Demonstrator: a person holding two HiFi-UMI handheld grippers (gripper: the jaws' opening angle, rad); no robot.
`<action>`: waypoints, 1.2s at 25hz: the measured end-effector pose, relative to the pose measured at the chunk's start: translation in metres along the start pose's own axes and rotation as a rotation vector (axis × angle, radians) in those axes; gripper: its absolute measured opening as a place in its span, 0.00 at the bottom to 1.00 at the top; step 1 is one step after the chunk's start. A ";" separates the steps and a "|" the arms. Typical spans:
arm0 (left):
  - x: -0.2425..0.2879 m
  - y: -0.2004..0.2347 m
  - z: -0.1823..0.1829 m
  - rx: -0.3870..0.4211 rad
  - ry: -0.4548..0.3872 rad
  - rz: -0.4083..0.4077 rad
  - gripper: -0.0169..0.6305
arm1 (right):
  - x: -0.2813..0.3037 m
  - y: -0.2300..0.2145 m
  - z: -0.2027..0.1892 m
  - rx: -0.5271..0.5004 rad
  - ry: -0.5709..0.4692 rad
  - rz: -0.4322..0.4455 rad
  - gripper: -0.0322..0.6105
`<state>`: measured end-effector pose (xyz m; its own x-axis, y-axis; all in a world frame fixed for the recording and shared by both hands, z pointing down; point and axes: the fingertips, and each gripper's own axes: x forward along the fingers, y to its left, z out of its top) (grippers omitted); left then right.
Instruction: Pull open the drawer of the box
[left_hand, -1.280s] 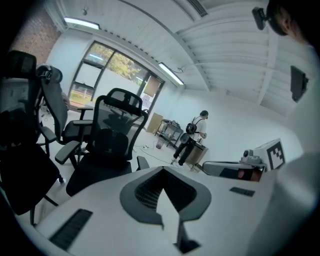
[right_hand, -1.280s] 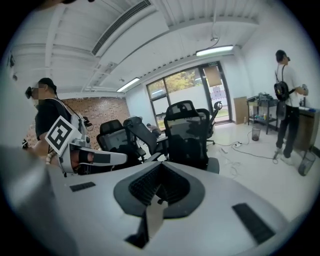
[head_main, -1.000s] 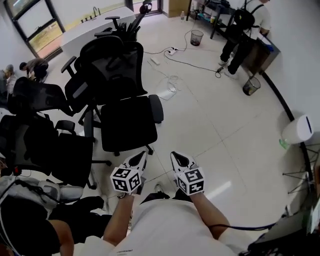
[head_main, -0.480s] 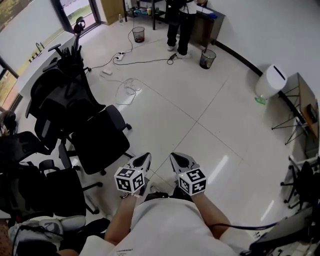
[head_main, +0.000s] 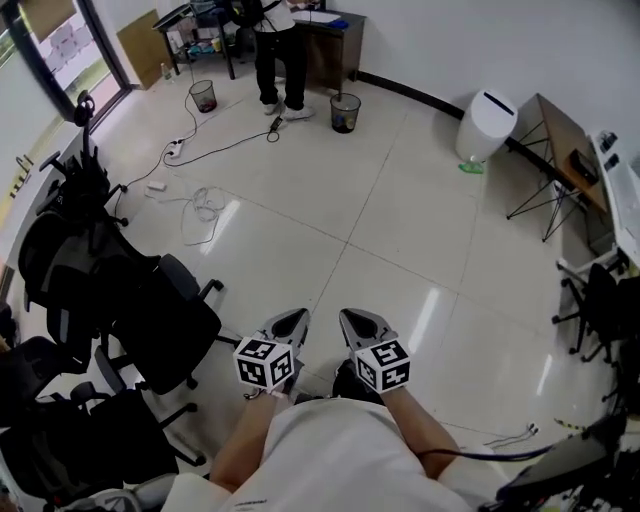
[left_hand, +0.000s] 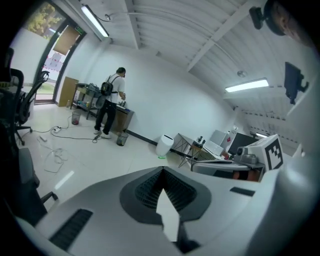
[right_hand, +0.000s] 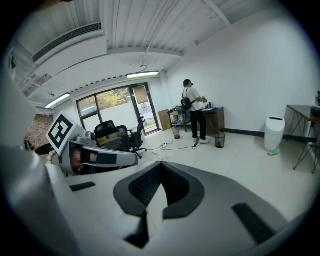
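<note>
No box or drawer shows in any view. In the head view my left gripper (head_main: 295, 320) and right gripper (head_main: 352, 320) are held side by side close in front of the person's body, above bare floor tiles. Each one's jaws meet at the tips with nothing between them. The left gripper view looks over its closed jaws (left_hand: 162, 170) toward a far wall, with the right gripper's marker cube (left_hand: 272, 150) at its side. Past the closed jaws (right_hand: 160, 165) in the right gripper view lie the windows, and the left gripper's marker cube (right_hand: 61, 131) shows at the left.
Several black office chairs (head_main: 150, 320) crowd the left side. A person (head_main: 275, 40) stands at a desk at the back, with two waste bins (head_main: 344, 112) nearby. Cables (head_main: 205, 205) lie on the floor. A white bin (head_main: 485, 125) and a folding table (head_main: 560, 140) stand at the right.
The head view has swung to the right: the chairs slid to the left edge and the white bin and folding table came into view. Both grippers kept their place before the body.
</note>
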<state>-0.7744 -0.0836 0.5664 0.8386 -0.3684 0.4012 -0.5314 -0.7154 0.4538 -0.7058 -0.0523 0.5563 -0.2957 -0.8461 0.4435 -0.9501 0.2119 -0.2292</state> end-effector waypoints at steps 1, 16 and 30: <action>0.012 -0.009 0.003 0.010 0.007 -0.019 0.03 | -0.006 -0.014 0.001 0.009 -0.007 -0.023 0.03; 0.182 -0.138 0.023 0.175 0.148 -0.291 0.03 | -0.088 -0.189 0.004 0.164 -0.103 -0.296 0.03; 0.313 -0.272 0.026 0.283 0.242 -0.515 0.03 | -0.186 -0.328 0.001 0.249 -0.176 -0.519 0.03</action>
<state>-0.3645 -0.0194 0.5477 0.9099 0.1859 0.3708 0.0132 -0.9066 0.4219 -0.3386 0.0351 0.5483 0.2414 -0.8813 0.4063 -0.9075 -0.3533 -0.2272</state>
